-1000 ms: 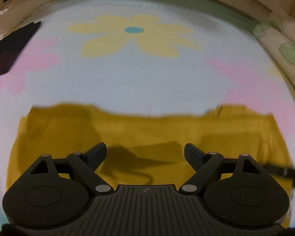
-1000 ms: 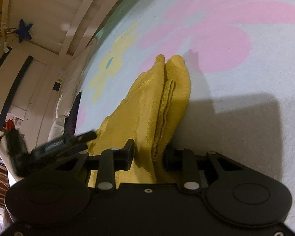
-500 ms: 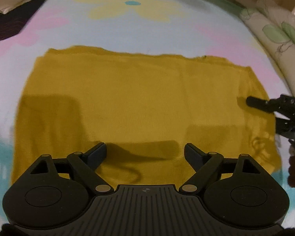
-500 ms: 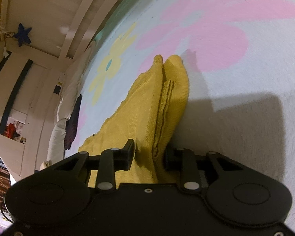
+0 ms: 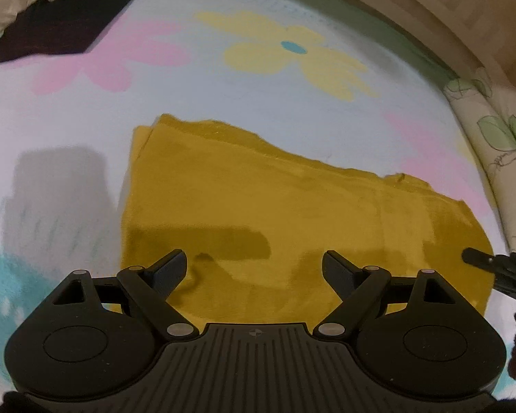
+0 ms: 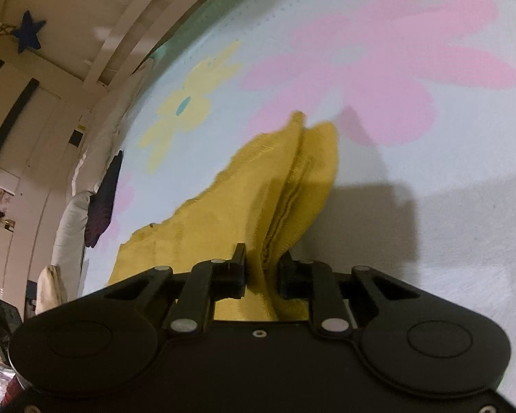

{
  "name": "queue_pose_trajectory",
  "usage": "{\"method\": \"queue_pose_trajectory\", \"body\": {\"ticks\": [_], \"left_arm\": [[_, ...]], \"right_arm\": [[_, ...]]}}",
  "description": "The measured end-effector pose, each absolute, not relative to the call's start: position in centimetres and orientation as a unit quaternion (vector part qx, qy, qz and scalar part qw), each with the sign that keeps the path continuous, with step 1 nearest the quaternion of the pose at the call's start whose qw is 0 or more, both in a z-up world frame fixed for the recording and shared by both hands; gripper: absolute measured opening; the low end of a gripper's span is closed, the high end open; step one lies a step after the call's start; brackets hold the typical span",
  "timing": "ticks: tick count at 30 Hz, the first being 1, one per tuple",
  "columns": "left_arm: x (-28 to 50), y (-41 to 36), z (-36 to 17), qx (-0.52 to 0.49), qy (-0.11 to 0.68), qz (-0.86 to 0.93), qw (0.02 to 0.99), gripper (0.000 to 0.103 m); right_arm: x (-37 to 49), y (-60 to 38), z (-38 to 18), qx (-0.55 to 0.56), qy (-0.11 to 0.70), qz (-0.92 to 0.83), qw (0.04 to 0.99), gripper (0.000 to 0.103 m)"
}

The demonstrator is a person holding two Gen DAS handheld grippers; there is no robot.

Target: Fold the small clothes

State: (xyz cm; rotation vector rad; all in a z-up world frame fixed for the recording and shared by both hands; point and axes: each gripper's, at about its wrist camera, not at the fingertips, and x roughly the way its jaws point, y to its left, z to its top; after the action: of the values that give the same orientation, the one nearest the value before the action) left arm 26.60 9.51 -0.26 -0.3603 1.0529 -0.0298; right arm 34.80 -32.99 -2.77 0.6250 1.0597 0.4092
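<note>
A folded mustard-yellow garment (image 5: 292, 213) lies flat on a pale blue flowered bedspread (image 5: 223, 86). My left gripper (image 5: 254, 265) is open and empty, hovering over the garment's near edge. My right gripper (image 6: 263, 272) is shut on the garment's layered right edge (image 6: 292, 199), which bunches up between the fingers. The right gripper's fingertip (image 5: 478, 261) shows at the garment's right edge in the left wrist view.
A dark folded cloth (image 5: 62, 24) lies at the far left of the bed, also in the right wrist view (image 6: 103, 196). A leaf-patterned pillow (image 5: 498, 144) lines the right side. A wooden bed frame (image 5: 447, 10) runs behind. White pillows (image 6: 68, 234) sit at the left.
My left gripper has drawn back and swung left, staying open; the garment now sits skewed in its view. My right gripper stays shut on the garment's edge and has tilted slightly.
</note>
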Motion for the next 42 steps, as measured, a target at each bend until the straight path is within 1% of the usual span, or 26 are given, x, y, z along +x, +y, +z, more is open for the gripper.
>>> {"method": "queue_pose_trajectory", "body": {"ticks": [2,4,9,14,23,32,36,39,40,42], "left_arm": [[26.7,10.3,-0.2,-0.173,0.500,-0.017,0.848,0.086],[26.6,11.3,0.2,-0.171,0.498,-0.022,0.850,0.086],[26.2,13.8,0.7,-0.165,0.490,-0.013,0.856,0.086],[25.8,16.4,1.2,-0.186,0.478,-0.007,0.858,0.086],[25.4,19.5,1.4,-0.194,0.470,0.001,0.861,0.086],[25.2,21.9,1.6,-0.215,0.462,0.010,0.860,0.086],[25.2,22.4,1.4,-0.220,0.464,0.011,0.858,0.086],[25.2,22.6,1.3,-0.219,0.466,0.009,0.857,0.086],[25.2,22.7,1.3,-0.219,0.466,0.009,0.857,0.086],[25.2,22.8,1.4,-0.220,0.465,0.010,0.857,0.086]], "right_arm": [[34.4,-30.8,-1.1,0.258,0.495,0.188,0.808,0.027],[34.1,-29.2,-0.2,0.247,0.495,0.187,0.812,0.027],[33.5,-26.0,0.4,0.232,0.496,0.186,0.816,0.027],[33.2,-22.3,0.4,0.232,0.498,0.195,0.813,0.027],[33.5,-16.5,0.2,0.281,0.494,0.237,0.788,0.027],[33.2,-11.2,-0.3,0.269,0.508,0.268,0.773,0.027],[32.5,-9.0,-0.4,0.244,0.515,0.275,0.775,0.028],[32.3,-7.9,-0.5,0.219,0.516,0.273,0.782,0.037],[32.1,-7.6,-0.6,0.215,0.516,0.274,0.783,0.043],[31.9,-7.1,-0.4,0.218,0.511,0.291,0.779,0.048]]}}
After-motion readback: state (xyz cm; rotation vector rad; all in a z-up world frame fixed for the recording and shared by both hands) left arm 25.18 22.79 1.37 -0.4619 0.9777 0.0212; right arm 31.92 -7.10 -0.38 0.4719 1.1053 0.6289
